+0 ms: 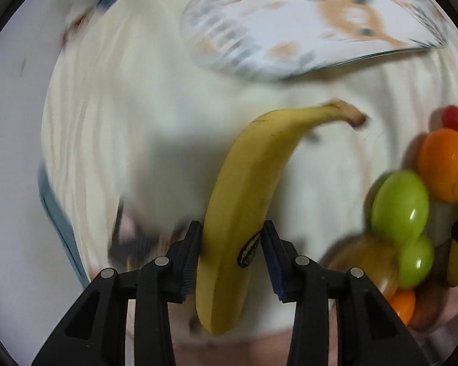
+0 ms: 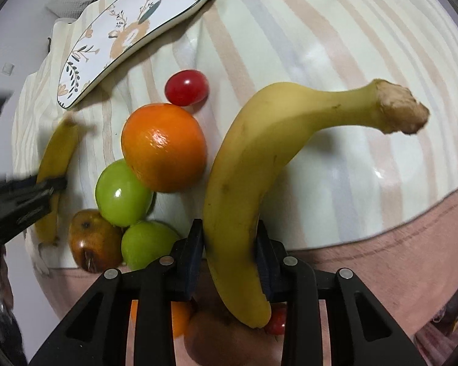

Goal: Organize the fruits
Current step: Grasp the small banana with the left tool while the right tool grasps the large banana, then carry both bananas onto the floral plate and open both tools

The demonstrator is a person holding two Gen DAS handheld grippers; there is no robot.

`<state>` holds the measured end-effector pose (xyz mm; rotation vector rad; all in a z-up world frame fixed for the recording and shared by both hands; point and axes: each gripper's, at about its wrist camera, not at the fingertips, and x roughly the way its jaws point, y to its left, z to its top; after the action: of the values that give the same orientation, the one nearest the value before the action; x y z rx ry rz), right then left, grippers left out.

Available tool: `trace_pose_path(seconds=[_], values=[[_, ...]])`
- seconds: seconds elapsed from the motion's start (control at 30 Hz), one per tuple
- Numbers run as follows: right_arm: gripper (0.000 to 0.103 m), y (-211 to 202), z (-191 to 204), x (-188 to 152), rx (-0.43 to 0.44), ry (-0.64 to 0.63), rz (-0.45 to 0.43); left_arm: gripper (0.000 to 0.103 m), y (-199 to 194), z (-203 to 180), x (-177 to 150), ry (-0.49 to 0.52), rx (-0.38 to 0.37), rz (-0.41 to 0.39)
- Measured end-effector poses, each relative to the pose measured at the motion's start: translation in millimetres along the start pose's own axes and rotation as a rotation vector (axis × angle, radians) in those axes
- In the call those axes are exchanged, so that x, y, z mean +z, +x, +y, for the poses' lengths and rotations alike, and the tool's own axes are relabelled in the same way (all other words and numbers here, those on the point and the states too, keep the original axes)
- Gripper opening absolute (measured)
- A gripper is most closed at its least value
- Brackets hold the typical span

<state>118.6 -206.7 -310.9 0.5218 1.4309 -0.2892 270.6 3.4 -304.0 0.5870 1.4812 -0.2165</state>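
Left gripper (image 1: 231,254) had its pads closed against a banana (image 1: 247,189), one pad on each flank, just above the dark sticker; I could see no gap on either side. That banana ran from between the fingers forward and curved off to the right, stem end farthest out. Beyond it, ahead of the gripper, lay a flowered plate (image 1: 305,24) (badly smeared by blur in this view). Off to the gripper's right sat an orange (image 1: 445,164), two green fruits (image 1: 400,204) and a small red fruit (image 1: 454,118).

Right gripper (image 2: 230,257) was clamped on a second banana (image 2: 259,164), pads pressing both sides low on the fruit, its stem pointing ahead and to the right. Left of these fingers I noted the orange (image 2: 163,146), touching a green fruit (image 2: 122,192) beneath it, with a brownish apple (image 2: 93,241) nearer the gripper and the red fruit (image 2: 186,87) farther ahead. Everything rested on a striped cloth (image 2: 320,61). More fruit showed beneath the fingers, but I could not make it out well.
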Motion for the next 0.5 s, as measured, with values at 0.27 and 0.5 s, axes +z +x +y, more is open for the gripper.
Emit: trace_pose_path(seconds=[0.27, 0.5], values=[[0.035, -5, -27, -2, 0.015, 0.035, 0.058, 0.04, 45, 40, -43, -0.093, -0.085, 0.021], [0.033, -5, -38, -3, -0.028, 0.05, 0.026, 0.035, 44, 53, -23, -0.141, -0.113, -0.023]])
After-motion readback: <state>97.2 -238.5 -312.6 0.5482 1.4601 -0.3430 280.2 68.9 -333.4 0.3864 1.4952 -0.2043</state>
